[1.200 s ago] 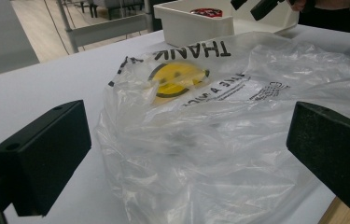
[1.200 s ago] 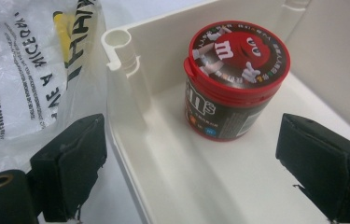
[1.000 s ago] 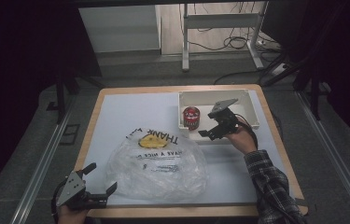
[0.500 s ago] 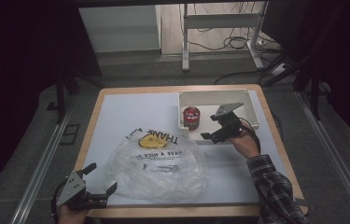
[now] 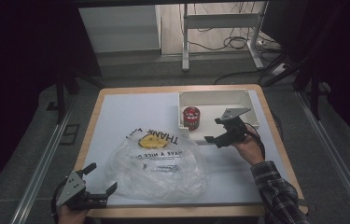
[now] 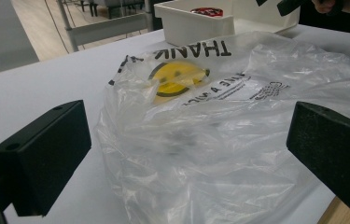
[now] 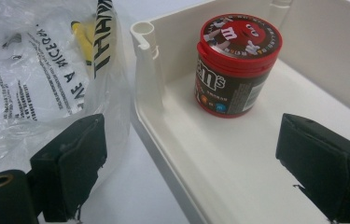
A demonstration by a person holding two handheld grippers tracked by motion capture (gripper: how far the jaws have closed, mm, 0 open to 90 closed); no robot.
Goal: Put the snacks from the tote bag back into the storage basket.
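change since earlier: the right claw (image 5: 216,130) has slid a little to the right and toward the person, so it now sits more over the near edge of the white tray (image 5: 252,101) than it did a second ago. The candy tub and the bag look the same as before, and the left claw hasn't budged.

right claw: jaws apart, nothing between them. In the right gripper view one jaw hangs outside the tray wall over the bag's edge and the other hangs inside the tray, so it kinda straddles the near wall.

candy tub: red-lidded M&M's candy tub (image 5: 191,117) stands upright in the near left corner of the tray. It's just ahead of the right claw and not touching it; in the right gripper view the tub (image 7: 237,65) sits beyond the jaws, closer to the inside one.

left claw: left claw (image 5: 100,182) rests at the near left corner of the surface (image 5: 116,121), jaws wide apart, holding nothing.

plastic bag: crumpled clear plastic bag (image 5: 158,165) with a yellow smiley and "THANK" print lies flat in the middle of the surface, right in front of the left claw's jaws, and its far edge comes up just beside the tray.
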